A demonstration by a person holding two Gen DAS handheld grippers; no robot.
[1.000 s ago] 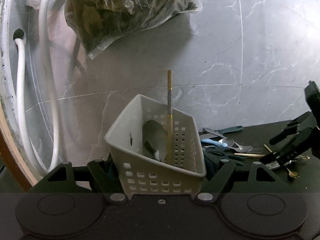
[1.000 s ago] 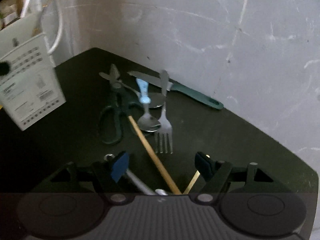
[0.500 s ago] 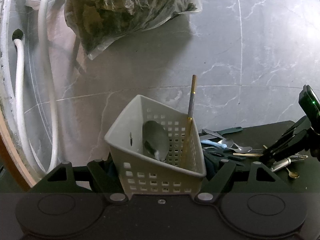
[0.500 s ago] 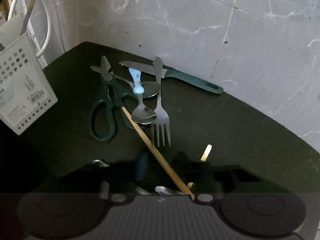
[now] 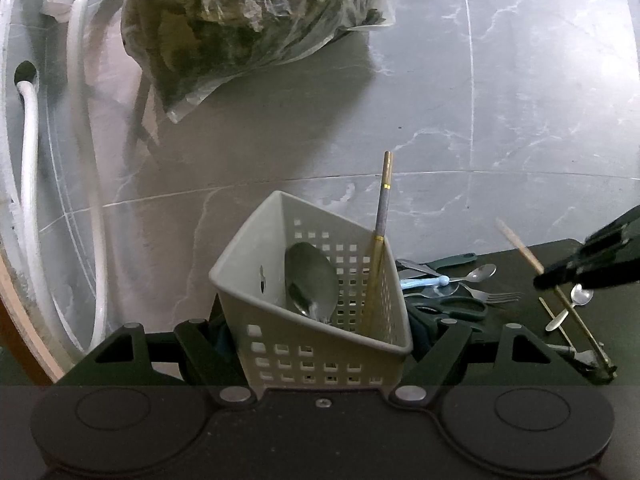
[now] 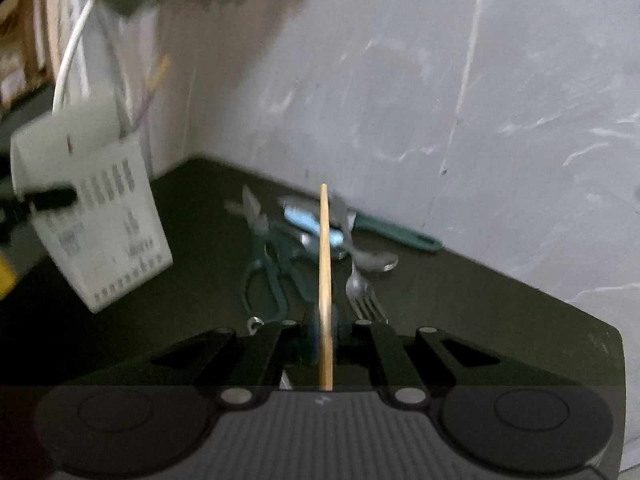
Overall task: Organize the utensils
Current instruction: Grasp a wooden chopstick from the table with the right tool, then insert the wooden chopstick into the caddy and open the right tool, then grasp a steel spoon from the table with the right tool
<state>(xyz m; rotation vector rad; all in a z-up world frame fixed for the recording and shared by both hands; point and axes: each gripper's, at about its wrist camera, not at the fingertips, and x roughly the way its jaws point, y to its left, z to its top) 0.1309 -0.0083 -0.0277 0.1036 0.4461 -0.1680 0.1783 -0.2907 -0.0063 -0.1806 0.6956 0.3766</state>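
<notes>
Your right gripper [image 6: 325, 340] now clenched on wooden chopstick [image 6: 325, 264], lifted off bench [image 6: 500, 320]; half second ago it was low over pile, chopstick flat. Stick points forward from gripper, tip up. Your left gripper [image 5: 320, 344] grasps white basket [image 5: 316, 344] as before; big spoon [image 5: 312, 280] and gold chopstick [image 5: 378, 248] inside. Pickup done, I judge; next bring stick to basket, far left of right gripper. Fork [image 6: 362, 292], scissors [image 6: 272, 276], knife [image 6: 396, 236] remain ahead.

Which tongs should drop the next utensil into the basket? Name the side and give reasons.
Right. The right tongs are already shut on a wooden chopstick, lifted off the black table. The left tongs are clamped around the white basket, so they are busy steadying it.
</notes>
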